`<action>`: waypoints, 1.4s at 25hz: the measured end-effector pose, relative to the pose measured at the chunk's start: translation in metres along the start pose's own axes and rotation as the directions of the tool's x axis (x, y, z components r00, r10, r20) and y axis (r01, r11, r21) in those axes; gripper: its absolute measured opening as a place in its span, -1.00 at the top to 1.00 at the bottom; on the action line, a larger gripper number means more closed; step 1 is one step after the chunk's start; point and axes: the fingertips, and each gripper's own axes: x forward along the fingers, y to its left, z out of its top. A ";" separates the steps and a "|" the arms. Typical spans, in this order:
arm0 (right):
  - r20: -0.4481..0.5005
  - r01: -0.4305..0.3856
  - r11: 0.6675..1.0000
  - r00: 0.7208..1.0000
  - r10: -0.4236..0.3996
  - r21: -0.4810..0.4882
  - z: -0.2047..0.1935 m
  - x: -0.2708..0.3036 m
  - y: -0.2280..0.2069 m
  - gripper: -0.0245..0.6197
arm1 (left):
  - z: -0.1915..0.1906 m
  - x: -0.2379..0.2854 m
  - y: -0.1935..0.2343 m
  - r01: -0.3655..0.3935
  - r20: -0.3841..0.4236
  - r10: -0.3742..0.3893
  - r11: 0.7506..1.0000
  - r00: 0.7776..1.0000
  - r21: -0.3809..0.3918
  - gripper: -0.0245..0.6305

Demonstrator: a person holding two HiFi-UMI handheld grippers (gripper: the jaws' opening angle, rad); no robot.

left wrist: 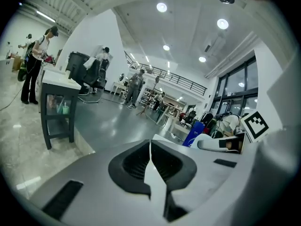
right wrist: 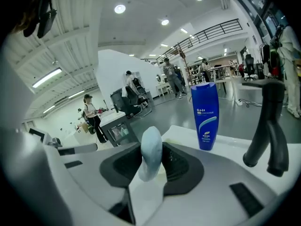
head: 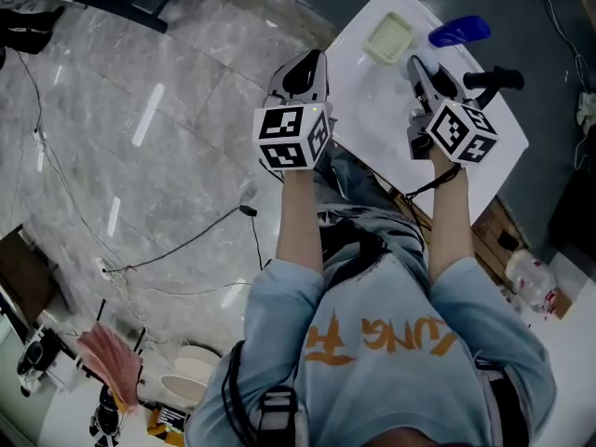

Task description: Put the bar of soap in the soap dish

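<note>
In the right gripper view a pale blue bar of soap point(right wrist: 151, 152) stands on edge between the jaws of my right gripper point(right wrist: 151, 160), which is shut on it. A pale yellow-green soap dish point(head: 388, 37) lies on the white table point(head: 363, 101), just ahead and to the left of the right gripper point(head: 417, 71). My left gripper point(head: 310, 67) hovers over the table's left edge. Its jaws point(left wrist: 150, 147) meet with nothing between them.
A blue bottle point(right wrist: 205, 115) stands on the table beyond the soap, also seen from above as the blue bottle point(head: 458, 32). A black curved handle point(right wrist: 270, 126) rises at the right. Cables run across the grey floor point(head: 140, 156). People and a dark desk point(left wrist: 59, 105) are far off.
</note>
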 end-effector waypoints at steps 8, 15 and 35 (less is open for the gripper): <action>-0.084 -0.019 1.000 0.996 0.019 0.012 -0.010 0.039 -0.019 0.48 | -0.009 0.032 -0.008 0.003 -0.034 -0.002 1.000 0.999 0.013 0.83; -0.167 -0.059 0.998 0.984 0.061 0.014 -0.016 0.066 -0.017 0.48 | -0.001 0.042 -0.001 -0.031 -0.034 0.032 0.999 0.999 0.012 0.83; -0.369 -0.121 0.992 0.924 0.103 -0.027 -0.033 0.114 -0.025 0.41 | -0.009 0.072 -0.008 -0.022 -0.063 0.023 1.000 0.998 0.007 0.83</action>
